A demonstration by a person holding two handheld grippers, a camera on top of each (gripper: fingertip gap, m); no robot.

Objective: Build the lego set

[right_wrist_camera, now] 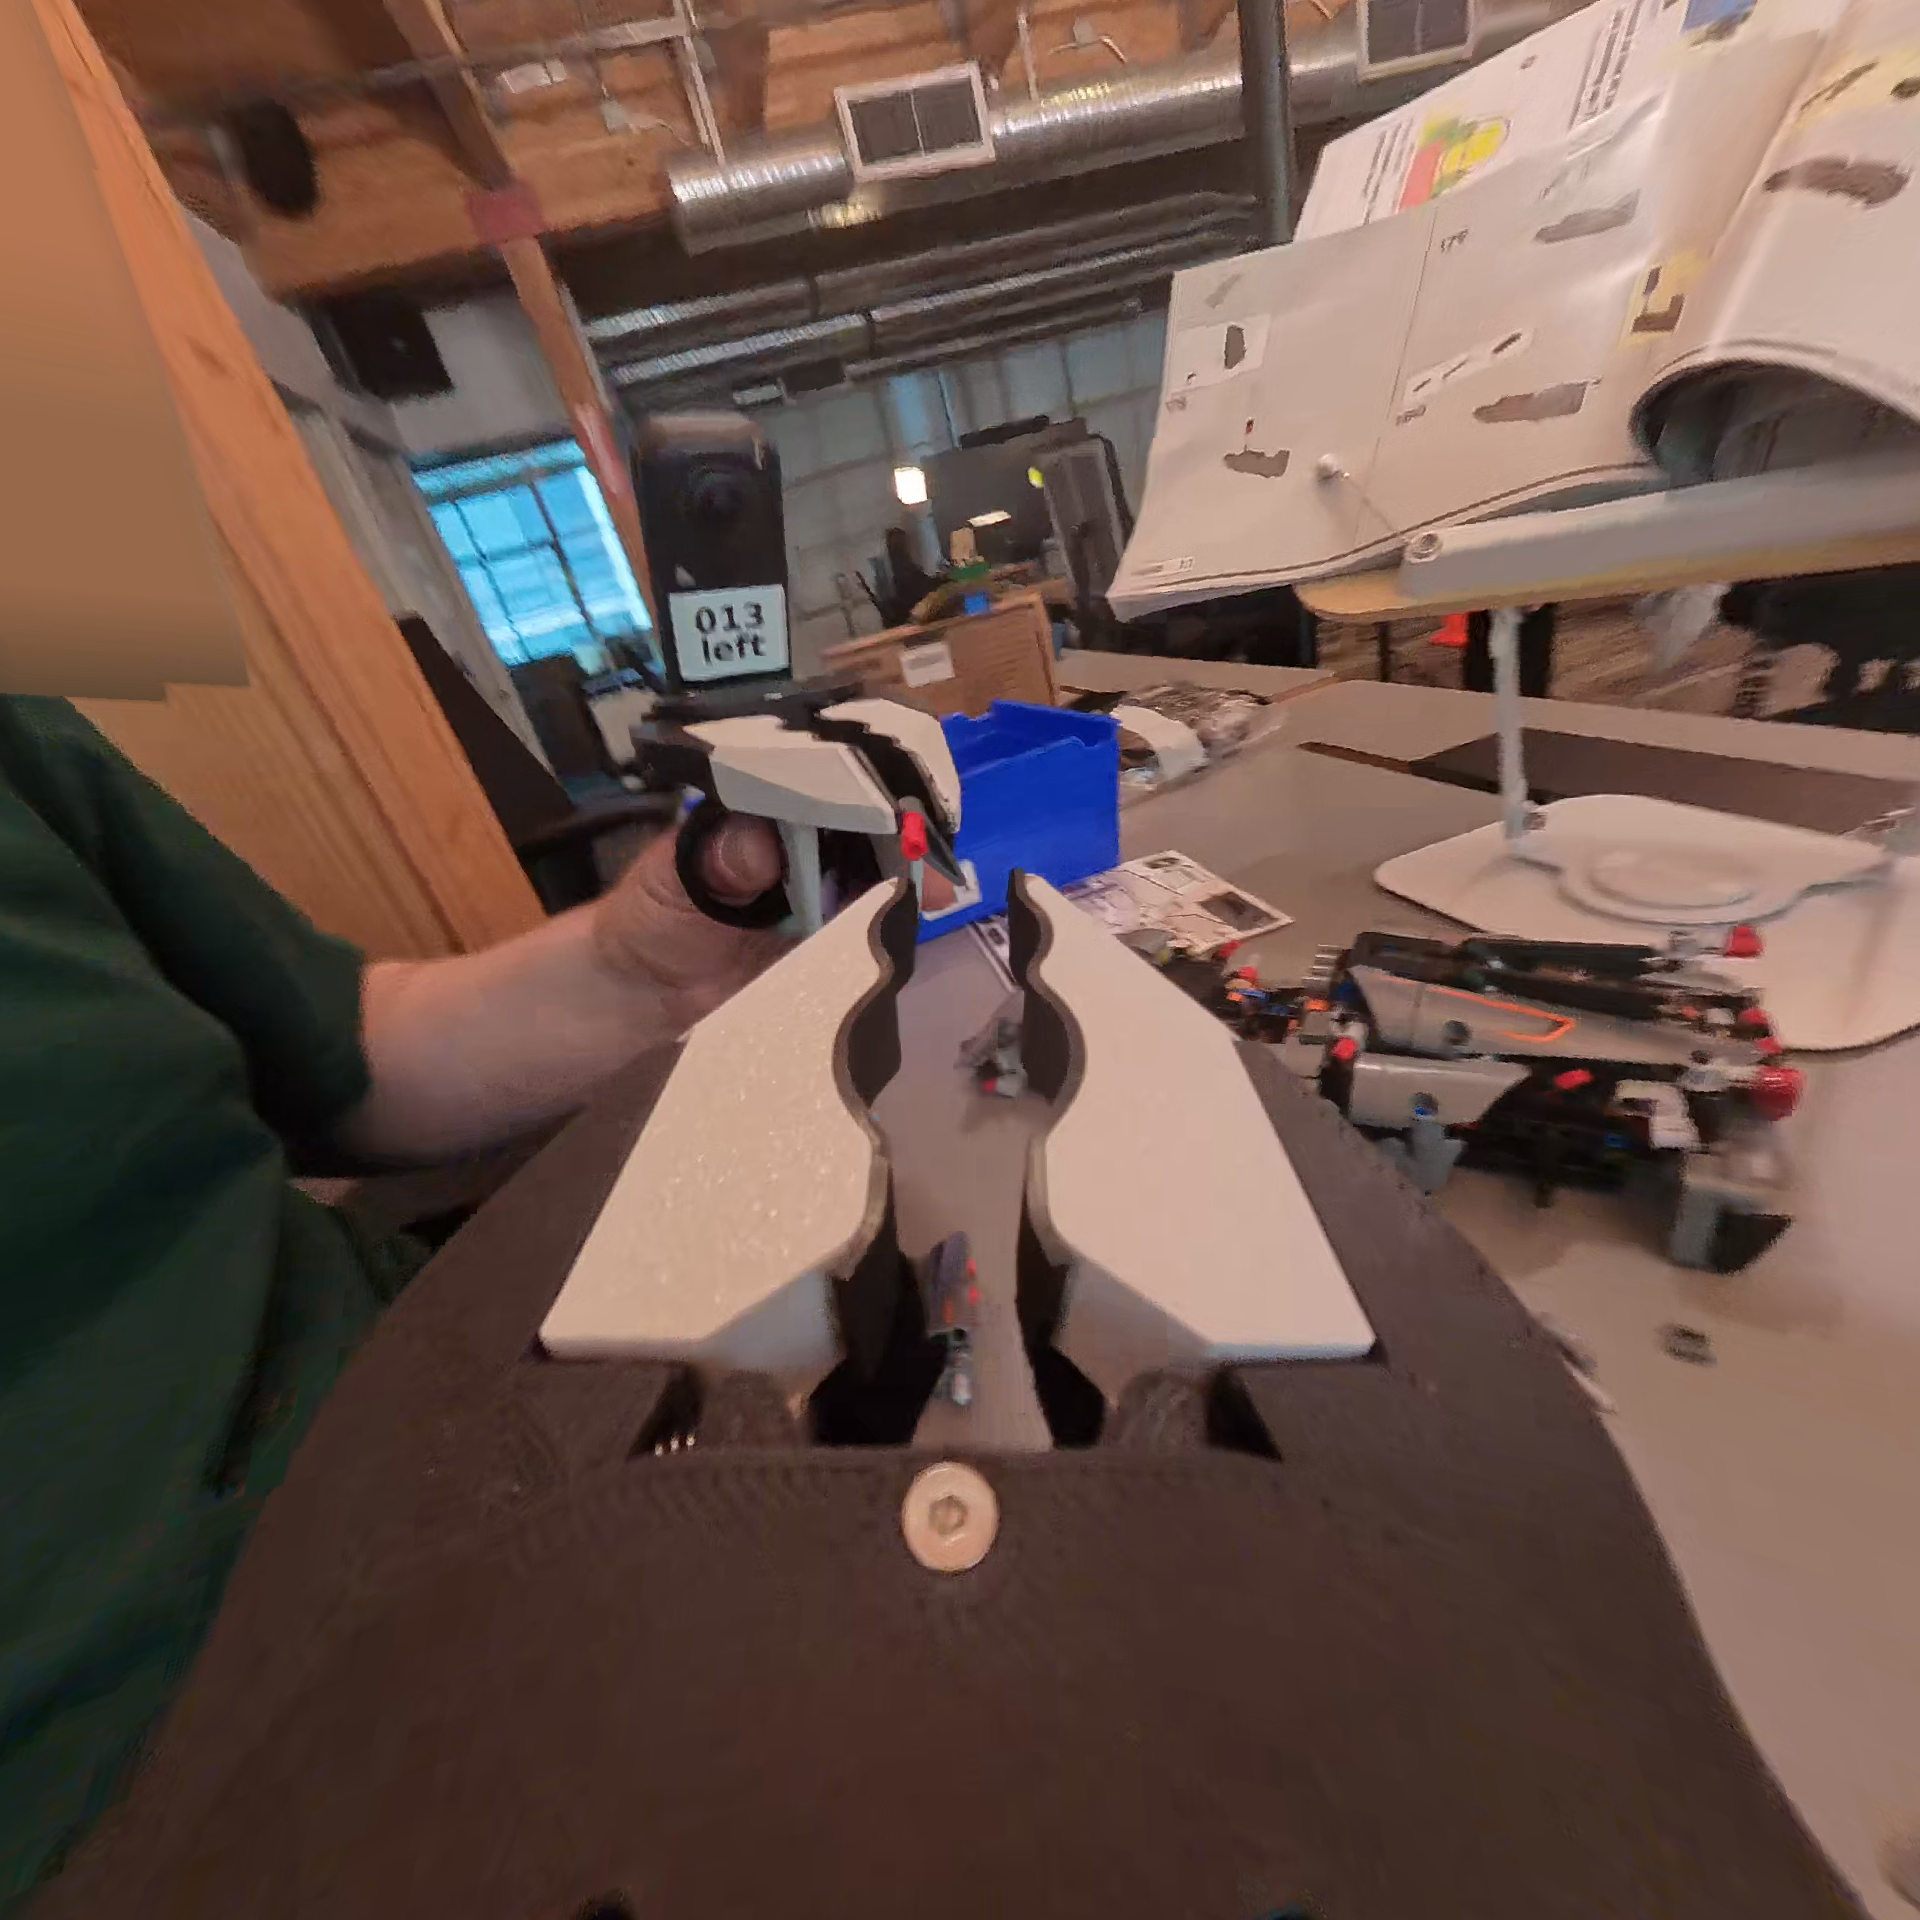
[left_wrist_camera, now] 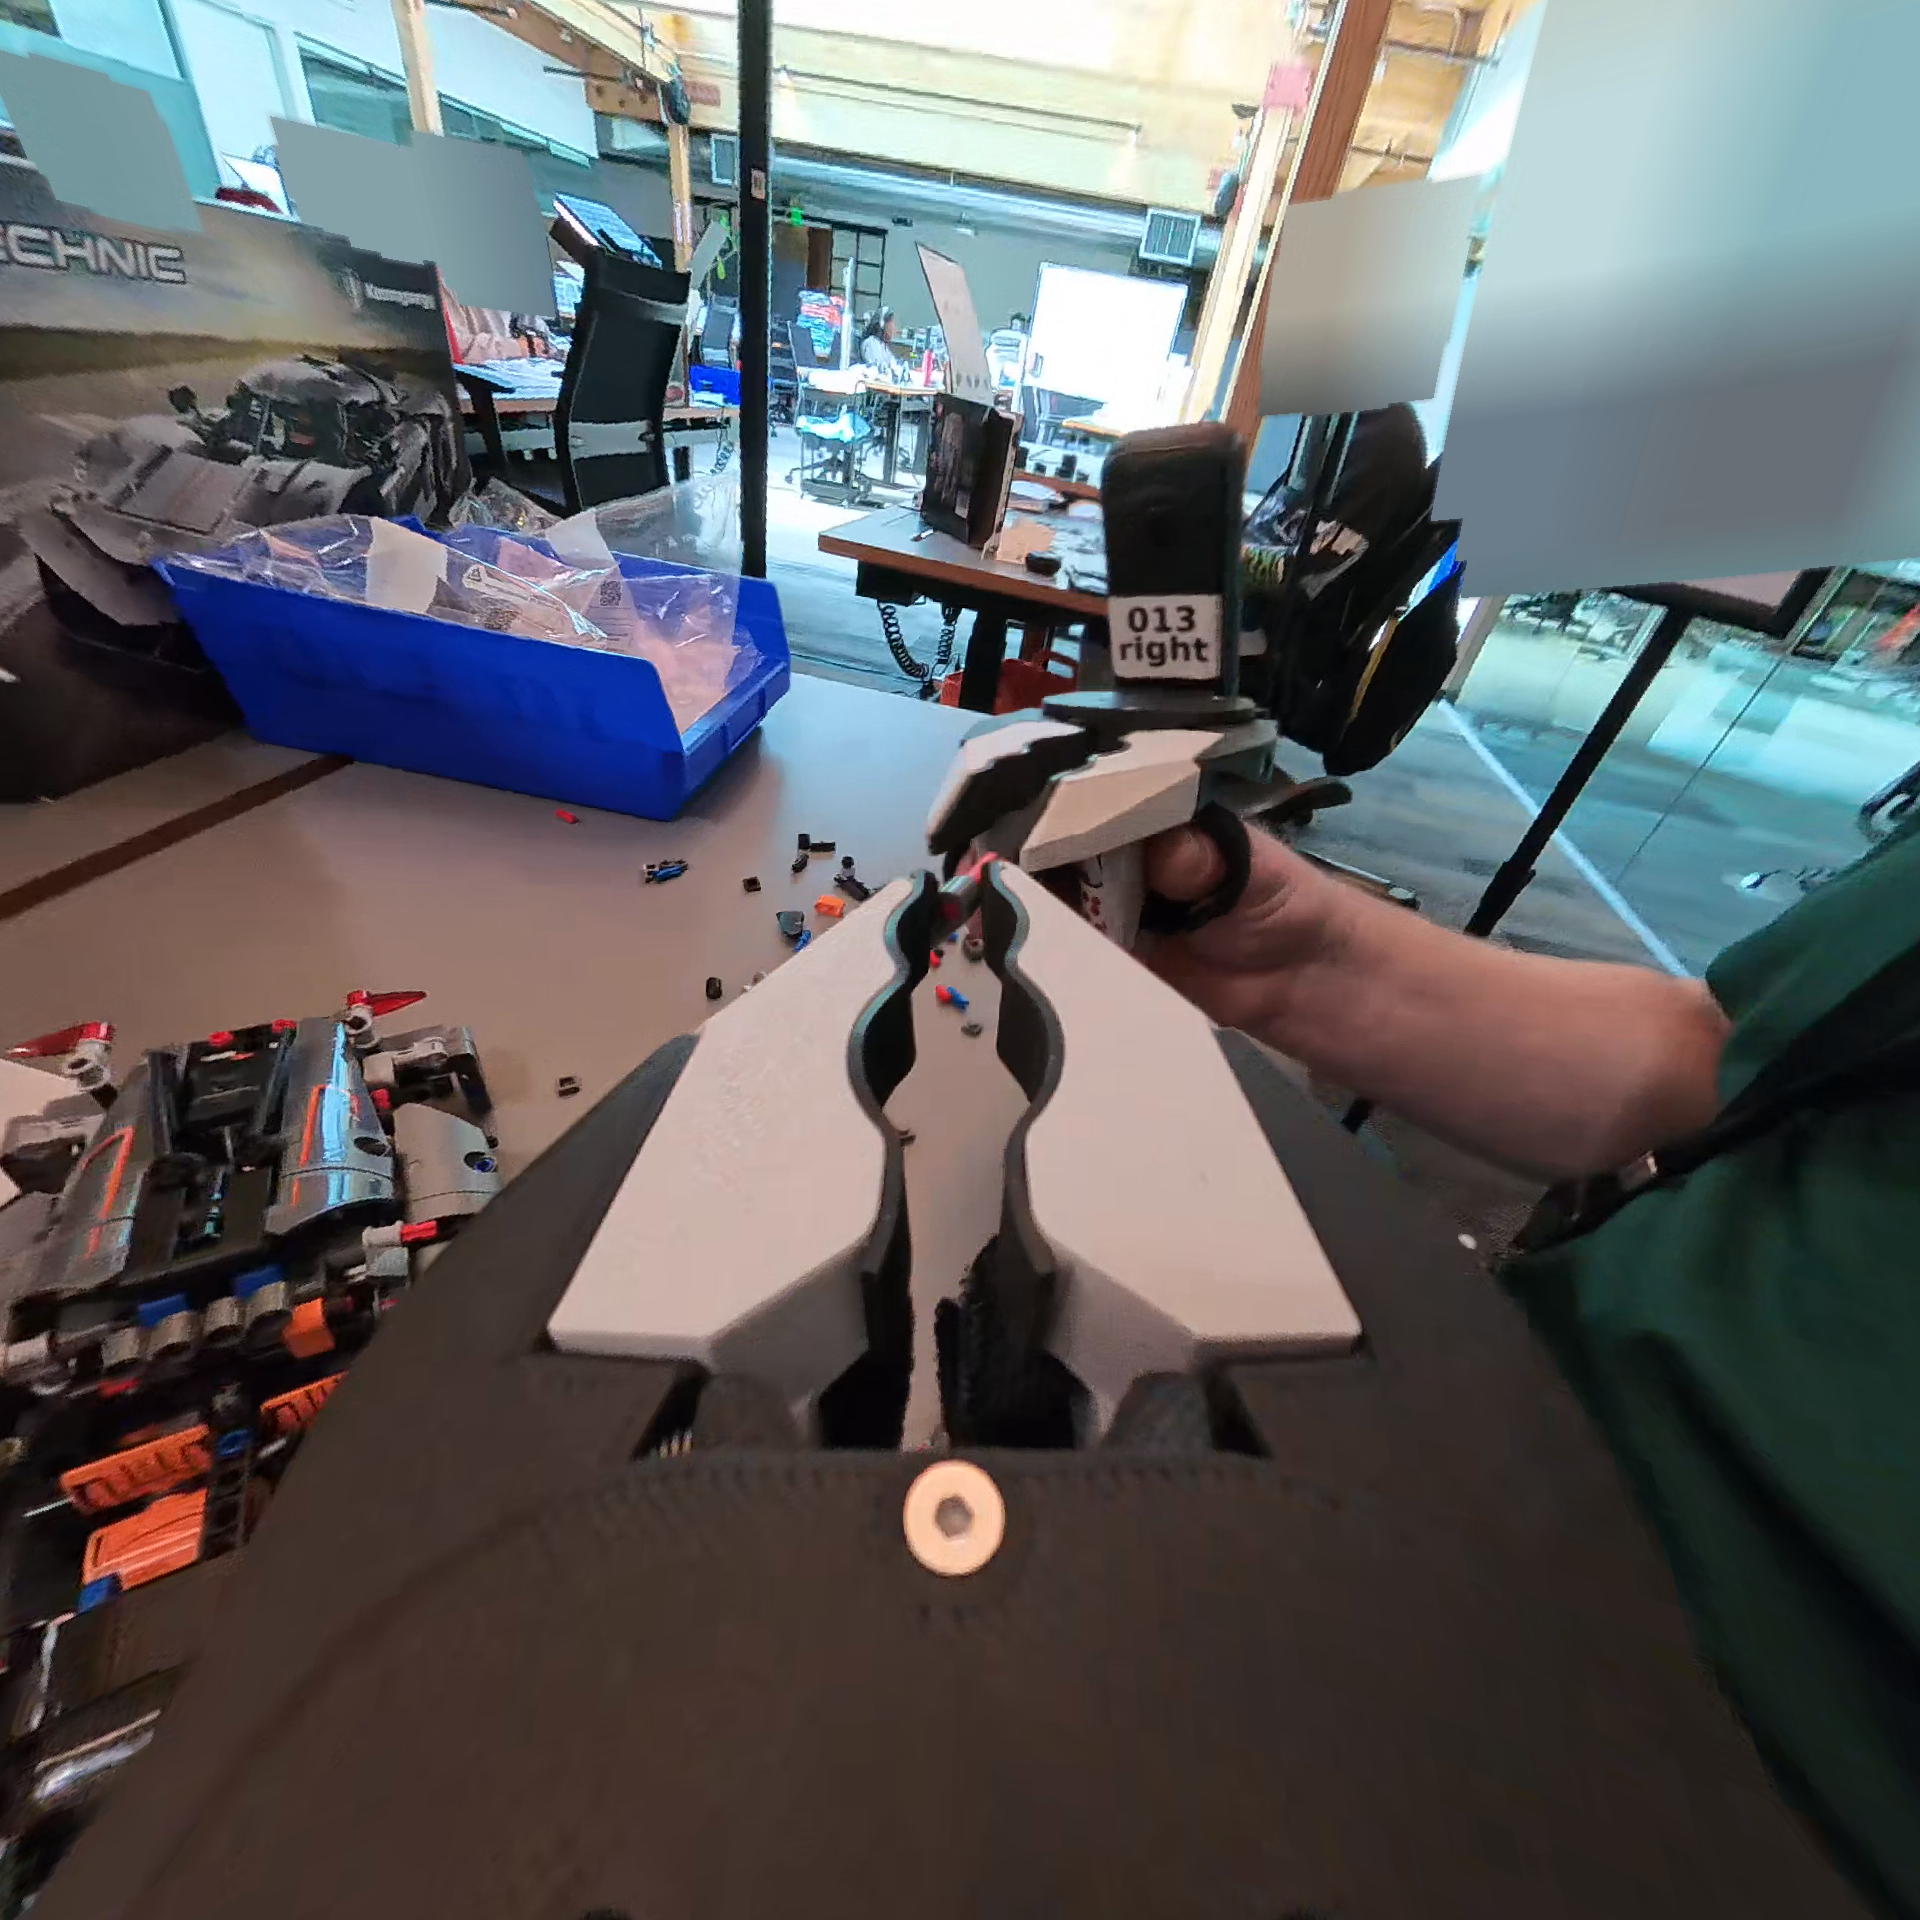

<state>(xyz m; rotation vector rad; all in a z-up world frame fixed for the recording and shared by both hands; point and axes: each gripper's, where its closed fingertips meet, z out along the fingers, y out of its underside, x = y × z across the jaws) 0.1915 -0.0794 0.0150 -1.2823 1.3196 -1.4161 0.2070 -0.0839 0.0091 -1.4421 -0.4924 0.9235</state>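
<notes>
My left gripper (left_wrist_camera: pixel 961 891) is shut on a small red and grey Lego piece (left_wrist_camera: pixel 964 883) at its tips, held above the grey table (left_wrist_camera: pixel 468 883). The piece also shows in the right wrist view (right_wrist_camera: pixel 914 840), hanging from the left gripper (right_wrist_camera: pixel 928 847). My right gripper (right_wrist_camera: pixel 964 902) is open with a narrow gap, empty, tips just in front of that piece. In the left wrist view the right gripper (left_wrist_camera: pixel 961 857) points down at my left tips. The part-built black, grey and orange Lego car (left_wrist_camera: pixel 239 1174) lies on the table, also in the right wrist view (right_wrist_camera: pixel 1538 1049).
A blue bin (left_wrist_camera: pixel 499 686) with plastic bags stands at the back, beside the set's box (left_wrist_camera: pixel 208 395). Several loose small pieces (left_wrist_camera: pixel 810 904) lie scattered mid-table. An open instruction book (right_wrist_camera: pixel 1455 343) rests on a white stand (right_wrist_camera: pixel 1621 873). A leaflet (right_wrist_camera: pixel 1174 899) lies near the bin. Left and right tips are no more than a few centimetres apart.
</notes>
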